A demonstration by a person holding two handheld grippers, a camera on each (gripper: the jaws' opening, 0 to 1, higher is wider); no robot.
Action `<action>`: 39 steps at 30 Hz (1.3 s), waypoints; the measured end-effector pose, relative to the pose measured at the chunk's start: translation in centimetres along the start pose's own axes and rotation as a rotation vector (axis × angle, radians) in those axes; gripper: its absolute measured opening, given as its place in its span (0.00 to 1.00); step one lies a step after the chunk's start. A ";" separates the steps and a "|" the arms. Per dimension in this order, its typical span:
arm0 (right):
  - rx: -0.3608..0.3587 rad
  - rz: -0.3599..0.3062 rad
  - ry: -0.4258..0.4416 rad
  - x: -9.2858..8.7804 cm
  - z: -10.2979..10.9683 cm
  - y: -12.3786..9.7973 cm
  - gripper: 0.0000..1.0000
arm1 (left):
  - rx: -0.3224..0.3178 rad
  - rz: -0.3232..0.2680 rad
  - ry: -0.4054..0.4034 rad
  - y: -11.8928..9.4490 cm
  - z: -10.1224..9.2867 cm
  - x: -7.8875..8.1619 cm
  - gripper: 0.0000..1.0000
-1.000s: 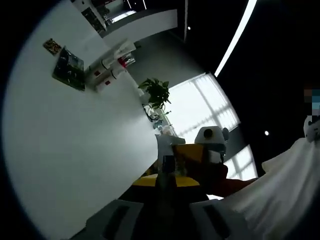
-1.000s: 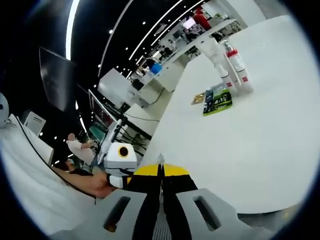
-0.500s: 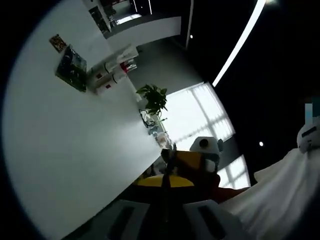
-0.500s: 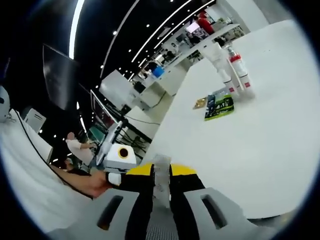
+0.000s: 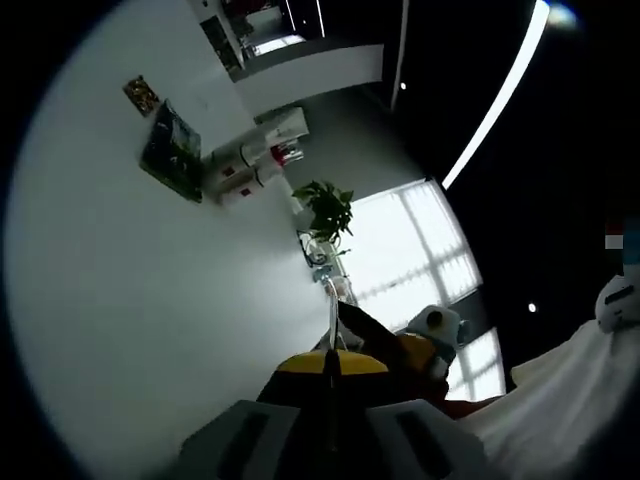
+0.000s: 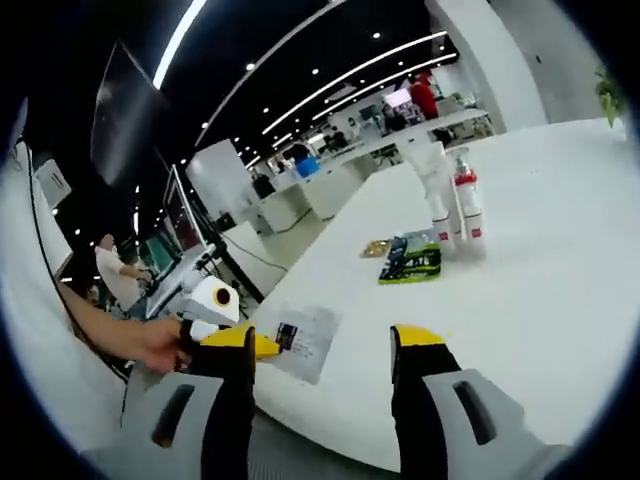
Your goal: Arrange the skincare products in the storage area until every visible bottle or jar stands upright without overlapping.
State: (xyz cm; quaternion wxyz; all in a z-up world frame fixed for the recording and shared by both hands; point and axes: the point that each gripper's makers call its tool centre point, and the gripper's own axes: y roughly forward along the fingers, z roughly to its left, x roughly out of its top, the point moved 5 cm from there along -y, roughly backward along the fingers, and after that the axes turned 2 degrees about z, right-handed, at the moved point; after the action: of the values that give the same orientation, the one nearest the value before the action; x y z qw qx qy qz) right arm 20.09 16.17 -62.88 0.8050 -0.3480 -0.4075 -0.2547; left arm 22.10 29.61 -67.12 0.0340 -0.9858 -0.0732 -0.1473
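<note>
Beyond table (image 6: 560, 300) edge, right gripper (image 6: 325, 350) spread

Left gripper (image 5: 331, 385) and right gripper (image 6: 325, 345): grey moulded bodies with oblong slots, black jaws capped yellow at tips; person's sleeve (image 5: 560, 395) white, loose cloth, creased.

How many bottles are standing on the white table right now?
2, as far as I can tell: a white bottle and a bottle with a red pump stand close together behind the green packet on the table. Another may be hidden behind them.
</note>
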 end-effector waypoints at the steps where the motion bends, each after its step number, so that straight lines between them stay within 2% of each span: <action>1: -0.010 -0.001 0.001 0.0 0.0 0.0 0.58 | 0.019 0.000 0.010 -0.1 0.2 0.7 0.01; 7: -0.063 -0.001 -0.046 0.0 -0.8 0.2 0.67 | 0.079 -0.024 -0.005 -0.9 2.0 3.9 0.01; 8: -0.076 0.015 -0.076 -0.2 -0.9 0.2 0.68 | 0.100 -0.035 -0.014 -1.1 2.5 4.7 0.01; 10: -0.089 0.041 -0.114 -0.6 -0.9 0.4 0.68 | 0.123 -0.024 -0.027 -1.3 3.3 6.0 0.01; 13: -0.093 0.058 -0.122 -0.8 -1.0 0.6 0.68 | 0.167 -0.007 -0.002 -1.6 4.0 7.7 0.01; 15: -0.095 0.078 -0.122 -1.1 -1.1 0.6 0.64 | 0.197 -0.005 0.007 -1.9 4.7 9.0 0.01; 17: -0.099 0.086 -0.127 -1.2 -1.2 0.5 0.61 | 0.222 -0.013 0.014 -2.2 5.4 10.4 0.01; 20: -0.117 0.078 -0.142 -1.0 -1.4 0.5 0.62 | 0.254 -0.032 -0.004 -2.6 6.4 12.0 0.01; 23: -0.128 0.087 -0.124 -1.1 -1.7 0.6 0.61 | 0.291 -0.033 -0.004 -2.8 7.3 13.4 0.01; 24: -0.107 0.121 -0.088 -1.7 -1.5 0.7 0.58 | 0.297 -0.033 -0.003 -2.9 7.4 13.7 0.01; 25: -0.106 0.140 -0.094 -1.9 -1.5 0.7 0.55 | 0.310 -0.034 0.003 -3.0 7.8 14.3 0.01; 27: -0.114 0.137 -0.130 -1.8 -1.4 0.7 0.52 | 0.326 -0.034 0.000 -3.1 8.3 15.0 0.01; 29: -0.114 0.134 -0.122 -1.8 -1.5 0.7 0.52 | 0.354 -0.038 -0.007 -3.3 9.1 16.0 0.01; 35: -0.114 0.154 -0.098 -2.1 -1.6 0.8 0.50 | 0.387 -0.027 -0.038 -3.3 10.4 17.6 0.01; 39: -0.119 0.154 -0.092 -2.0 -1.7 0.8 0.50 | 0.440 0.011 -0.035 -3.2 11.4 18.2 0.01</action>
State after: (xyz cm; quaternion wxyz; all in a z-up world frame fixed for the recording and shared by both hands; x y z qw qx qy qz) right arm 20.36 15.60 -65.55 0.7806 -0.4367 -0.4002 -0.1996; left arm 42.08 36.27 -72.43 0.2477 -0.9574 -0.0990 -0.1105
